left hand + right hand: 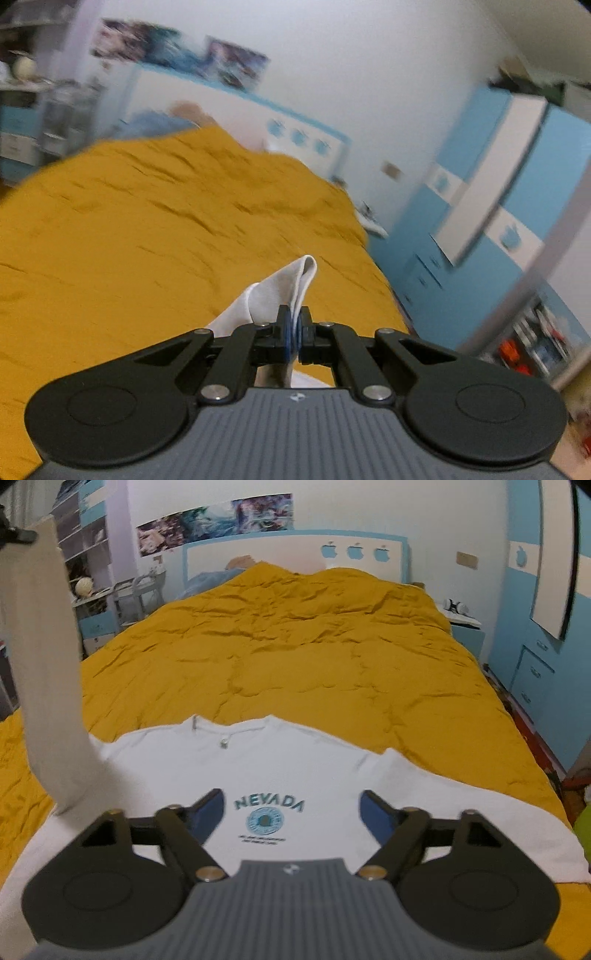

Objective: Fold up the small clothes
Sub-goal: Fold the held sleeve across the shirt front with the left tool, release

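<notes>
Left gripper (294, 328), lower centre of the left wrist view: its blue-padded fingers (286, 330) are pressed together, pinching a fold of white cloth (273, 295) that stands up beyond the tips. Right gripper (291, 808), lower centre of the right wrist view: fingers (210, 808) spread wide apart, nothing between them, pointing forward and slightly downward.

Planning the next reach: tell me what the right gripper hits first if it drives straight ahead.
Probably the white printed cotton T-shirt lying flat on the mustard-yellow quilted bedspread; the right gripper, jaws open, points at its chest print, though depth is unclear.
</notes>
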Demonstrator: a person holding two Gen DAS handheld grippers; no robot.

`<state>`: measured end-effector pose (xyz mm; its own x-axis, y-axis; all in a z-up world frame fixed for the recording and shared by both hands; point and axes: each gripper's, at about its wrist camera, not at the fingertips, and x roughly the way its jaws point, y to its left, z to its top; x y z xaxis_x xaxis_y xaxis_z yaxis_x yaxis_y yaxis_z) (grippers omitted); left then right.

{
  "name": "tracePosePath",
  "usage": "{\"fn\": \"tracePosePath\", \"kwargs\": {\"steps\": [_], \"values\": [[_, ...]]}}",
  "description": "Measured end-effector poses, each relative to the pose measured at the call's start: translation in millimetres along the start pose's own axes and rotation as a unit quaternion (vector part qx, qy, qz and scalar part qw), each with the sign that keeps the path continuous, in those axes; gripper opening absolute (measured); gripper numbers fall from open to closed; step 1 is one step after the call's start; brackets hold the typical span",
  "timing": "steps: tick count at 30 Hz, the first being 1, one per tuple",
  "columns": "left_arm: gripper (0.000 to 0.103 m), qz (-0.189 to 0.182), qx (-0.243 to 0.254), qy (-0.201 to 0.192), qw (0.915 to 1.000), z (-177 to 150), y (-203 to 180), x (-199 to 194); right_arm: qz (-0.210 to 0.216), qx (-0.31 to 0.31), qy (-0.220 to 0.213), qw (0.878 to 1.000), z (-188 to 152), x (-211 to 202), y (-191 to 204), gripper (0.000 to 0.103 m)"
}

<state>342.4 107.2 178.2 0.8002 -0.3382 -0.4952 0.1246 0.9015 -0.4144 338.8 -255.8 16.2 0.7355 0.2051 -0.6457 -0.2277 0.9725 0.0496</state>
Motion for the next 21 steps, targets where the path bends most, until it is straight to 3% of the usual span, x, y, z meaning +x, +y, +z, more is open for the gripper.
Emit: {"fn": "tracePosePath", "kwargs": {"steps": [2,6,14,15,18,21], "values": [[0.003,-0.027,-0.003,0.026,0.9993,-13,-11,27,-0.007,0.005,0.0,1.0,-1,2,-9,0.059],[0.003,-0.068,-0.004,0.089,0.9937,-48,-37,91,-0.009,0.02,0.006,1.0,-8,9,-28,0.057],[0.008,-0.075,0.034,0.205,0.9754,-135,-39,204,-0.005,0.048,0.048,0.998,-39,40,-55,0.056],[0.009,-0.076,0.034,0.217,0.9727,-143,-40,212,-0.007,0.051,0.054,0.997,-42,45,-57,0.056],[0.026,-0.087,0.028,0.252,0.9633,-167,-30,230,-0.013,0.062,0.067,0.996,-48,56,-63,0.056],[0.03,-0.08,0.041,0.25,0.9641,-162,-21,222,-0.016,0.072,0.073,0.995,-49,66,-68,0.056]]}}
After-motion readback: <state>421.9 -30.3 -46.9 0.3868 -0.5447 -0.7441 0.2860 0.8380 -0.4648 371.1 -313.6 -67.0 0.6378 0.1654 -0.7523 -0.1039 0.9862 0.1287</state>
